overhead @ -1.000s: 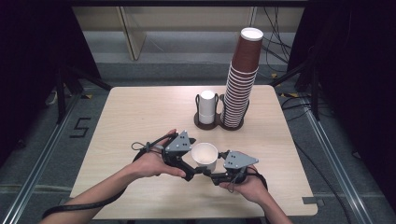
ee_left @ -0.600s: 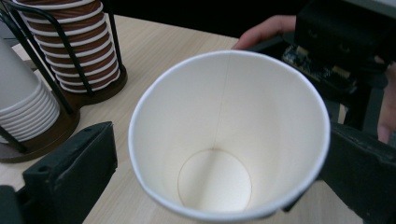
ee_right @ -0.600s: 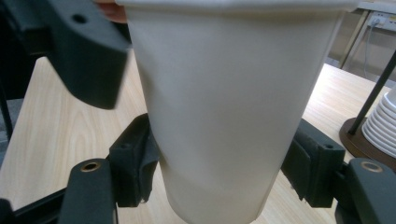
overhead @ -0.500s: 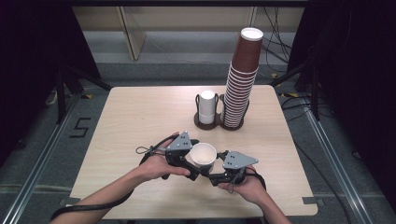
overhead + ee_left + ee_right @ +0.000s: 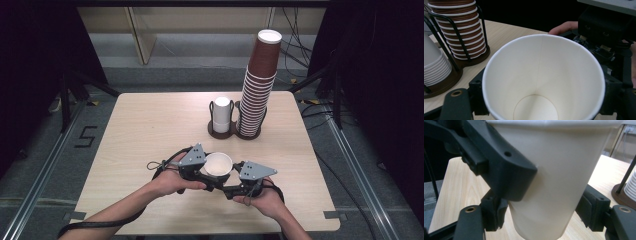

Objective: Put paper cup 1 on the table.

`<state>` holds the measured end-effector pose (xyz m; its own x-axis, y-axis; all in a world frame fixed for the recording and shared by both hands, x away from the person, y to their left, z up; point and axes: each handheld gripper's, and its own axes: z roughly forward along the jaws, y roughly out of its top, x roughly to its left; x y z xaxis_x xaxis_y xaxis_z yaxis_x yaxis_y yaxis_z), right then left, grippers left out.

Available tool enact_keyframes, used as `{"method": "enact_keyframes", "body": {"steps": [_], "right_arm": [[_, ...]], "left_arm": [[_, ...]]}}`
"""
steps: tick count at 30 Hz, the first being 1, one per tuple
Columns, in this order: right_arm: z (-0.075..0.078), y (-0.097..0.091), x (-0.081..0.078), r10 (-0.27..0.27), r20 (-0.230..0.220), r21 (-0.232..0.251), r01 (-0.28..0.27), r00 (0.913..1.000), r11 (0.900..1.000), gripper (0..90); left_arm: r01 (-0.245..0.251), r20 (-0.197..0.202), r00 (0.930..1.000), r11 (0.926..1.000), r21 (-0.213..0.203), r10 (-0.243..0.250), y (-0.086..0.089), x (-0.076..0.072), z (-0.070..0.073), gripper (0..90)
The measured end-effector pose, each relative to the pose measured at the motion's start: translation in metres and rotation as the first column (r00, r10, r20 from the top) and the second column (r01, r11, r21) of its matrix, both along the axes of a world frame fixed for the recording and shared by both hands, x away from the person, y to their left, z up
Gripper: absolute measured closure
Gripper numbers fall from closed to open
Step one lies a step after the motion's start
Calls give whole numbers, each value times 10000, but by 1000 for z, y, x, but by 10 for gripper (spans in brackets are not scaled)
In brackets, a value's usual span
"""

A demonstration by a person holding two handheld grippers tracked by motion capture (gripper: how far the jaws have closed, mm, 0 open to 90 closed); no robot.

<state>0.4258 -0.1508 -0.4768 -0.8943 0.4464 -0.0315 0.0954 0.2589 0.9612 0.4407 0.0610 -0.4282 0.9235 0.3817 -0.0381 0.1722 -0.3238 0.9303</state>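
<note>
A white paper cup [image 5: 218, 164] is held above the near middle of the bench [image 5: 150, 125], mouth up, between the two hand-held grippers. The left hand-held gripper [image 5: 202, 172] comes in from the left and the right hand-held gripper [image 5: 235, 182] from the right, each in one of the person's hands.

The left gripper's jaws have just been closing, with the cup between them. In the left gripper view the cup [image 5: 544, 77] sits between the black jaws with its wall against them on both sides, so this gripper looks clenched on the cup. The right gripper's jaws have just been opening a little. In the right gripper view the cup [image 5: 554, 177] stands between them, the left pad touching its lower wall while the right pad looks just clear of it. I judge that grasp to be letting go, though the contact is hard to read.

At the far side of the bench stand a short stack of white cups [image 5: 222, 115] and, just to its right, a tall stack of brown cups [image 5: 259, 85], both in a dark holder [image 5: 235, 133].

The step in hand looks like a handover of the cup from right to left. The next move calls for the right gripper to spread fully and draw back without tipping the cup, while the left keeps a light, even squeeze so the thin wall does not buckle.
</note>
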Motion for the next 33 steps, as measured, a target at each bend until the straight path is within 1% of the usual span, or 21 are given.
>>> {"method": "enact_keyframes", "body": {"steps": [2,3,4,5,7,9,10,12,16,18,21,22,24,26,27,28,29,30,31,32,33], "right_arm": [[-1,3,-2,1,-307,-79,-4,9995,10000,250],[-1,3,0,171,-69,-391,-174,9998,9991,209],[-2,5,-4,-123,-489,-336,106,9987,9994,180],[-2,5,-4,-71,-496,-497,47,9987,9988,160],[-3,6,-4,-150,-383,-496,131,9992,9987,153],[-3,3,-3,-101,-172,-787,87,9998,9969,151],[-4,3,-3,-192,-169,-718,179,9997,9973,150],[-4,1,-4,-233,-394,-755,203,9989,9969,149],[-5,-6,-4,-474,-167,-853,458,9987,9953,149],[-5,-11,-4,-468,-262,-967,441,9986,9943,149],[-7,-16,-5,-784,-386,-946,744,9962,9927,149],[-7,-19,-4,-803,-414,-975,759,9959,9923,149],[-9,-21,-4,-1115,-395,-795,1081,9930,9910,149],[-9,-24,-4,-1228,-358,-835,1195,9918,9893,149],[-9,-26,-4,-1229,-397,-929,1188,9916,9886,149],[-9,-28,-4,-1225,-342,-982,1186,9919,9881,149],[-9,-28,-4,-1234,-337,-977,1196,9918,9880,149],[-10,-28,-5,-1345,-604,-886,1289,9891,9877,149],[-10,-28,-5,-1379,-603,-870,1324,9886,9874,149],[-10,-29,-4,-1323,-414,-867,1284,9903,9879,149],[-11,-28,-4,-1312,-509,-839,1267,9900,9884,149]], "left_arm": [[-61,81,9999,10000,-43,61,0,-1,-1,234],[-96,80,9999,9999,-71,96,1,-1,-2,238],[-118,156,9998,9999,-43,118,1,-1,-1,239],[-155,193,9997,9998,-128,157,2,-2,-1,240],[-261,284,9992,9996,-99,263,4,-3,0,240],[-351,432,9984,9993,-127,356,8,-5,2,241],[-445,499,9978,9990,-26,446,10,-7,3,242],[-578,608,9965,9983,-93,582,15,-9,4,242],[-1077,779,9911,9942,-54,1078,30,-14,4,243],[-1405,854,9863,9900,-93,1408,38,-16,2,244],[-2006,894,9757,9797,-29,2001,50,-20,0,247],[-2227,679,9726,9749,-56,2225,53,-22,-2,247],[-2458,924,9650,9693,-91,2455,60,-23,-3,247],[-2831,865,9551,9590,-142,2833,67,-24,-5,247],[-3058,902,9480,9521,-92,3053,71,-25,-6,247],[-3183,852,9439,9477,-216,3190,74,-26,-8,247],[-3411,854,9363,9400,-107,3408,78,-27,-9,247],[-3616,831,9286,9322,-165,3617,82,-27,-11,248],[-3762,811,9226,9262,-258,3770,86,-27,-13,247],[-3968,748,9148,9178,-172,3969,90,-28,-14,248],[-4138,747,9074,9103,-146,4137,94,-28,-16,248]]}}
